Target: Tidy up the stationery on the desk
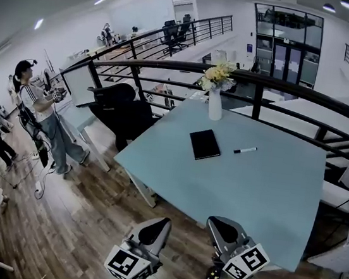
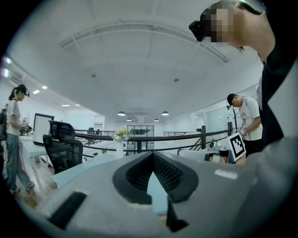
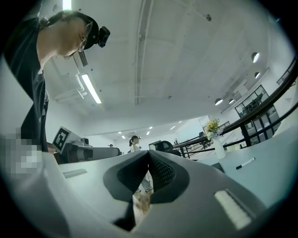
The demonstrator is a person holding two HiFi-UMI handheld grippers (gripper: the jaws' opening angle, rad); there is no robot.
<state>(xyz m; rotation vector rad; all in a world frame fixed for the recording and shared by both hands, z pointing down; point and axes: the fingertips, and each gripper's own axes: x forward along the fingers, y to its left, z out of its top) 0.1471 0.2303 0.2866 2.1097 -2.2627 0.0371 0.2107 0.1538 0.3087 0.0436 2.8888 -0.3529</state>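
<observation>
Left tongs (image 1: 163,222), right tongs (image 1: 216,222) pressed together, empty | at desk (image 1: 268,199) edge | notebook (image 1: 204,144), marker (image 1: 245,150) mid-desk

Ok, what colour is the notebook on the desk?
Black. The notebook lies closed on the pale blue desk; the head view shows it best.

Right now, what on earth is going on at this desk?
A person holds the left gripper and the right gripper, both shut and empty, just short of the near edge of the desk. On it lie a black notebook and a marker, apart, with a vase of flowers behind them. Nothing is picked up yet.
</observation>
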